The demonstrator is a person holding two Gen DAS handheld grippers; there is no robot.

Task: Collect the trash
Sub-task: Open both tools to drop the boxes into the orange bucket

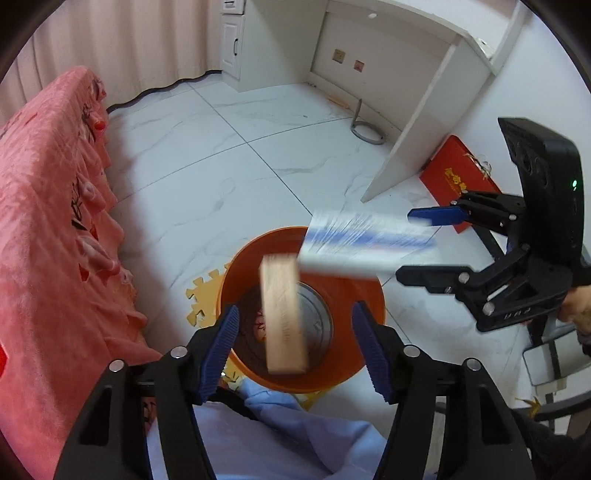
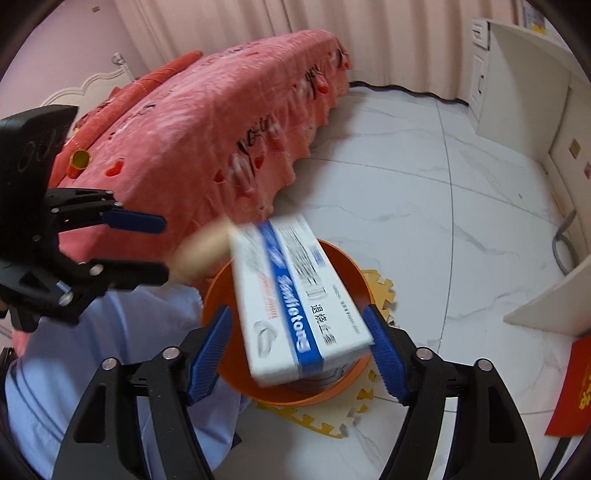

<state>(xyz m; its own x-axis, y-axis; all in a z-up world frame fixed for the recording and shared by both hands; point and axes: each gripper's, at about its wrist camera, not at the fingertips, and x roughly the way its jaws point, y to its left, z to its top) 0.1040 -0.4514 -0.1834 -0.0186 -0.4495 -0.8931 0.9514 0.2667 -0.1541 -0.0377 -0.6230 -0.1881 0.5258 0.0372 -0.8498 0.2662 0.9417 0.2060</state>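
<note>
Two grippers, left (image 1: 295,347) and right (image 2: 299,350), stood open and empty above the orange bin (image 1: 369,295), where block (image 1: 282,314) and carton (image 2: 295,299) dropped; best released directly over its mouth.

The bucket (image 1: 301,373) stands on the floor (image 1: 221,155) beside the bed (image 1: 48,221), seemingly on a mat (image 2: 373,288).

Home bedroom: pink-covered bed (image 2: 207,122), curtains (image 2: 280,22), desk (image 1: 424,85).
</note>
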